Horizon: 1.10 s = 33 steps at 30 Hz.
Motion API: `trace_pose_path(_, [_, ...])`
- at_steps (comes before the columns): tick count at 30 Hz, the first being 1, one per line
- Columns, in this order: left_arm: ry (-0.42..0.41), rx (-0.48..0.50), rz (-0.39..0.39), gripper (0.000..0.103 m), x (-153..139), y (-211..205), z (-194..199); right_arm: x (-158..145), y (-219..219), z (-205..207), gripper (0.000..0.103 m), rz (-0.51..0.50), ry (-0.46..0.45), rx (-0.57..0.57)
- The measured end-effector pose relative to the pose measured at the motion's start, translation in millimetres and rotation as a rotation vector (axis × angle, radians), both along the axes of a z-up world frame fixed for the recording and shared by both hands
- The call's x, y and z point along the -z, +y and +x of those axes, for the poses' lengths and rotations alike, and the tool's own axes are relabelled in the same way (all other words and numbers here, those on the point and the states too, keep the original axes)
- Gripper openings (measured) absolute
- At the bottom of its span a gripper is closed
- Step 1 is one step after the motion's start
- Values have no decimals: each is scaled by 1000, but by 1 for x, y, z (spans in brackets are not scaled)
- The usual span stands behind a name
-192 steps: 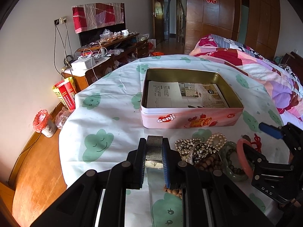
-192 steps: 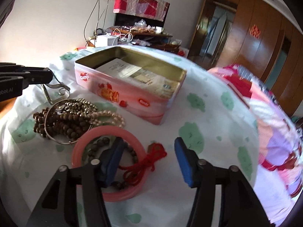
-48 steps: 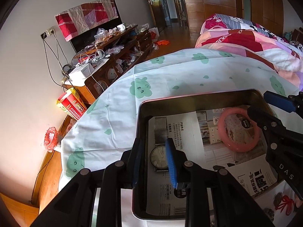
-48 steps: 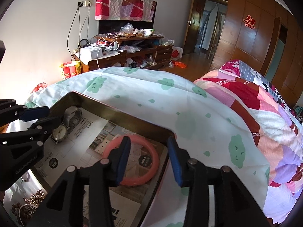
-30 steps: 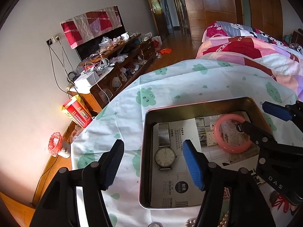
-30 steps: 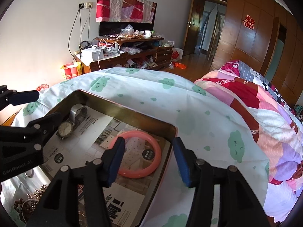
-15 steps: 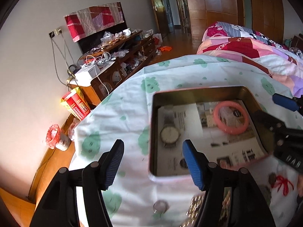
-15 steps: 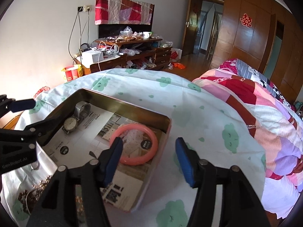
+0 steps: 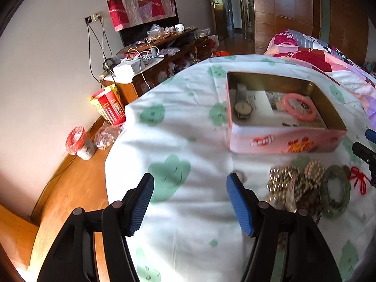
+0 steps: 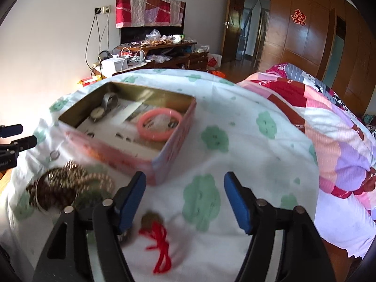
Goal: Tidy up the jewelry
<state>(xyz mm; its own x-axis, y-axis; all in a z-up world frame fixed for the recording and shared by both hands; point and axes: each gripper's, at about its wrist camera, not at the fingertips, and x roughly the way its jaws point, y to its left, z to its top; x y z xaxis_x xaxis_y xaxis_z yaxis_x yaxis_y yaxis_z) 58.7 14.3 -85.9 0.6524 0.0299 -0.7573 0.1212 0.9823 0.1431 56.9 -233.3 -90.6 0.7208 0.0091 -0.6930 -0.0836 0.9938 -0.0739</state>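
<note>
Jewelry heap (image 9: 305, 188), lower right, loose on worktop (image 9: 188, 211). Left gripper (image 9: 190, 202) and right gripper (image 10: 184, 199): level, spread wide, empty.

Home bedroom. Bed (image 10: 329, 122) with patchwork quilt stood at right. Wooden wardrobe (image 10: 303, 37) along far wall carried red double-happiness paper-cut (image 10: 298, 17). Low wooden TV cabinet (image 9: 164, 54) was cluttered with cables, white box, cups, bags. TV (image 10: 150, 31) behind it was draped with red-pink cloth. Wall socket (image 9: 94, 18) fed dangling cords. Small bin with red liner (image 9: 77, 143) sat on wooden floor. Worktop (image 9: 178, 145) wore cloud-print cloth.
</note>
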Motion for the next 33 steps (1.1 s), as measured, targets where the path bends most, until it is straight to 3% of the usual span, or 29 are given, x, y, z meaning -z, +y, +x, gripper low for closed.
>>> trace_pose_path(13, [-4,9,-8,65,12,-9,-5,12,0,-30,74,-32,-8,-11])
trace_pose_path(22, [52,71,-39,64,27,-36,13,21,7,-33,74,-42,6,-32])
trace_pose_path(25, [68,67,-52,49,33,-37,20,24,8,-33,74,-48,10,-32])
trace_pose_path(27, [65,70,-53,45,34,-37,20,26,9,-34,74,-53,11,-35])
trace_pose_path(30, [74,87,-89,24,34,-34,17,29,10,-35,74,-57,13,-41])
trace_pose_path(31, [79,92,-94,12,34,-33,16,31,9,-35,74,-55,16,-42])
trace_pose_path(33, [80,103,-87,7,34,-32,13,32,9,-35,74,-52,16,-44])
